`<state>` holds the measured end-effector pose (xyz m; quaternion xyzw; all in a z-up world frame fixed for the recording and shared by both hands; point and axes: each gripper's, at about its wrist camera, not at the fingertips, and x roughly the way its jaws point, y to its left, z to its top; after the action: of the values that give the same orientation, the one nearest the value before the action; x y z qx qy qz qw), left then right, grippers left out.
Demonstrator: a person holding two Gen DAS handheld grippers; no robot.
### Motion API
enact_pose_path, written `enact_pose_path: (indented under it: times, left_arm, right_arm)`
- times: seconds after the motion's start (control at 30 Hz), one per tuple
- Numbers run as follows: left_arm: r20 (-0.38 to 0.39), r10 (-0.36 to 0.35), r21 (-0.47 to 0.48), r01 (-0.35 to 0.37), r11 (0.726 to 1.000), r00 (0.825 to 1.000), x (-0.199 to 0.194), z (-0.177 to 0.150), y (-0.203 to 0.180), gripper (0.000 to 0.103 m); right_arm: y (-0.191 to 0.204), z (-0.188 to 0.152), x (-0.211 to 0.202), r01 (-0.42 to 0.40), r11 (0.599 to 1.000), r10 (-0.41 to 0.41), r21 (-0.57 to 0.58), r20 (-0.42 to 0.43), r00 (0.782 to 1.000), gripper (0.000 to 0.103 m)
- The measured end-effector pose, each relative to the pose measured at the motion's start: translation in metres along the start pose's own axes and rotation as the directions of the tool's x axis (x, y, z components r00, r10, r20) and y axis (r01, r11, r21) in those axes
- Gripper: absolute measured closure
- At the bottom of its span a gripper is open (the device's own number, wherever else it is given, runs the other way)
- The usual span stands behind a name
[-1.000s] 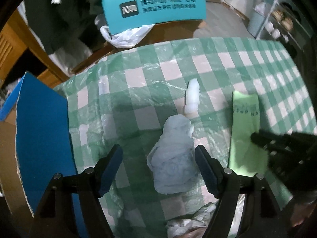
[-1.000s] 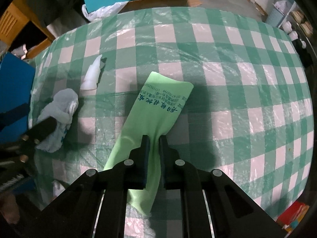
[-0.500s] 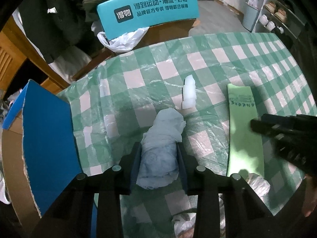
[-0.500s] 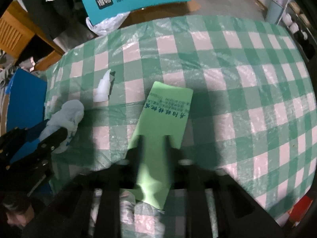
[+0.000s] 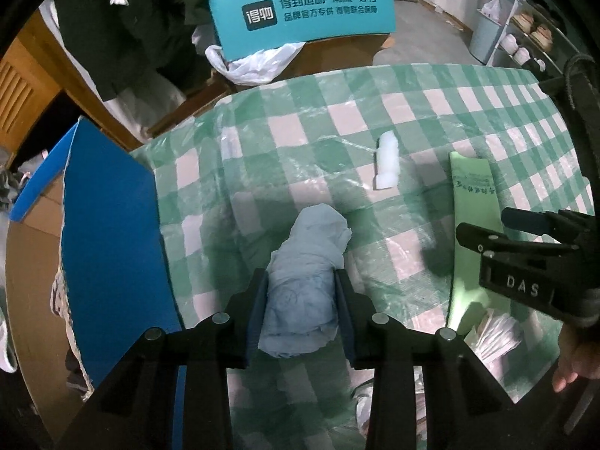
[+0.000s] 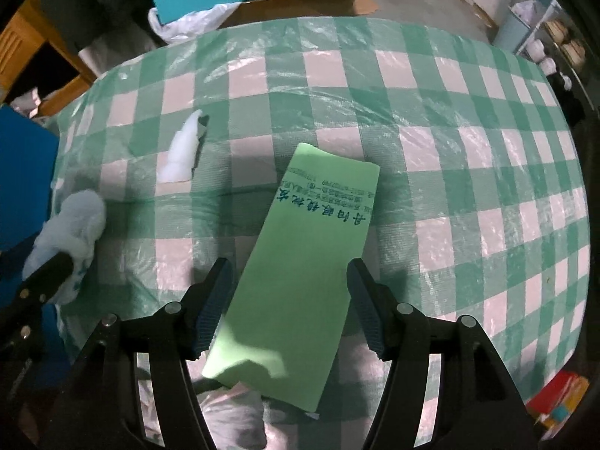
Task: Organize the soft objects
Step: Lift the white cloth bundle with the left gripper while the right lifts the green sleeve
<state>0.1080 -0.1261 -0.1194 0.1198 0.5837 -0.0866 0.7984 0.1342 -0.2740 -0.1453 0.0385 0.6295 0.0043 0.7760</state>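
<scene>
My left gripper (image 5: 302,313) is shut on a crumpled pale blue cloth (image 5: 307,270), held above the green checked tablecloth (image 5: 285,150). The cloth also shows in the right wrist view (image 6: 71,232), with a left finger (image 6: 45,273) against it. My right gripper (image 6: 290,313) is open, its jaws on either side of a flat light green cloth with blue print (image 6: 300,262) that lies on the table. That green cloth also shows in the left wrist view (image 5: 470,202), under the right gripper (image 5: 487,232). A small white foam piece (image 5: 388,165) (image 6: 180,153) lies farther back.
A blue-sided cardboard box (image 5: 108,247) stands at the table's left edge. A teal chair back with white print (image 5: 300,15) and a white plastic bag (image 5: 255,63) are beyond the table. Crumpled plastic (image 5: 495,337) lies near the front edge.
My left gripper has closed on the blue cloth and lifted it. My right gripper has let go of the green cloth and opened; the cloth now lies flat.
</scene>
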Motion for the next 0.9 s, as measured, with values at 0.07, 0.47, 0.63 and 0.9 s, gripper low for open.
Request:
enact_pose_path:
  times: [0.07,0.47,0.63,0.9]
  left_arm:
    - [0.001,0.0,0.003,0.0,1.0,1.0,-0.001,-0.001,0.001,0.068]
    - [0.0,0.002,0.013,-0.002,1.0,1.0,-0.001,-0.004,0.004,0.068]
    - [0.0,0.007,0.015,-0.007,1.0,1.0,-0.003,-0.005,0.005,0.068]
    - [0.008,0.018,0.02,-0.018,1.0,1.0,-0.01,-0.01,0.004,0.068]
  right_arm:
    - [-0.001,0.0,0.005,-0.018,1.0,0.019,0.022,-0.018,1.0,0.04]
    - [0.005,-0.011,0.024,0.053,0.998,-0.055,-0.022,-0.07,0.996,0.023]
    - [0.006,-0.01,0.027,0.038,0.998,-0.041,-0.048,-0.076,0.996,0.022]
    - [-0.021,-0.021,0.014,0.052,0.999,-0.053,-0.015,-0.033,0.998,0.089]
